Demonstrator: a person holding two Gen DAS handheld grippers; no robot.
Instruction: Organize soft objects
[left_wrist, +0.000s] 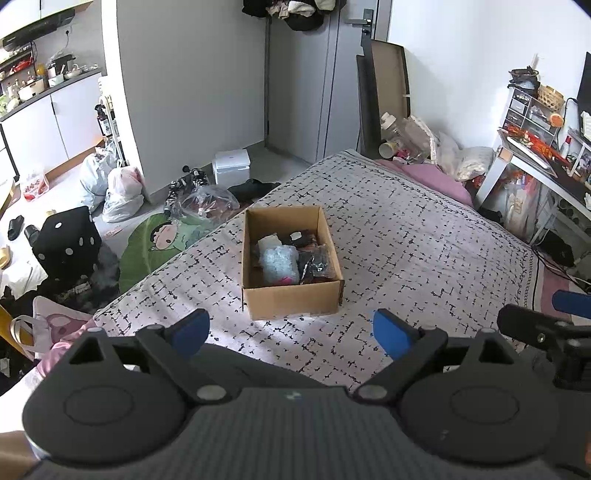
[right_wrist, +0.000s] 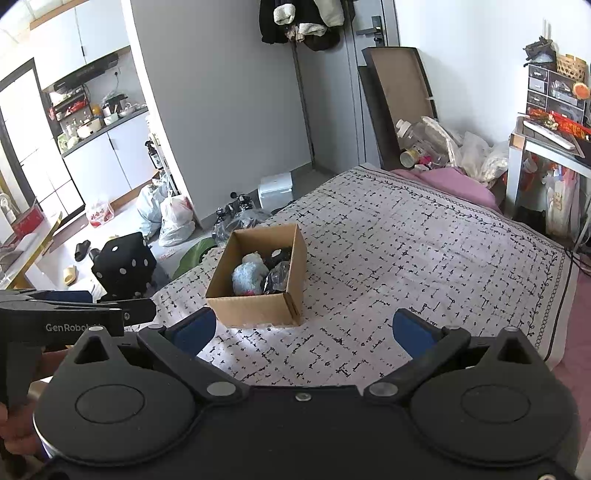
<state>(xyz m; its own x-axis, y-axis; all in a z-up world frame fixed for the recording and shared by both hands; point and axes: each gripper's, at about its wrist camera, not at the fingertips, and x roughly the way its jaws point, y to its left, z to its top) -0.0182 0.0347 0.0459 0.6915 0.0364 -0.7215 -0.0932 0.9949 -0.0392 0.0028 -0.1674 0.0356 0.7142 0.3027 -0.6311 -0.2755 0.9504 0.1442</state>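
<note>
Soft objects (left_wrist: 279, 264) fill a cardboard box (left_wrist: 295, 301) on the bed (left_wrist: 424, 240), at twelve o'clock from the left gripper (left_wrist: 291, 330) and eleven from the right gripper (right_wrist: 303, 328). Both grippers' fingers spread wide, empty. Dark bundles at the box's right side are hard to identify.

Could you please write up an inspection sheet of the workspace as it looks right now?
Surface: bed with patterned bedspread; only the box stands on it.
Job's things: open cardboard box holds a light blue fluffy item and dark bagged items.
Clutter: plastic bags and a black dice cushion on the floor; bottles and bags at the bed's far corner.
Grippers: left gripper and right gripper both open, empty, short of the box.
Cables: black cables on the floor right of the bed.
Surroundings: kitchen counter, grey door, cluttered desk.
</note>
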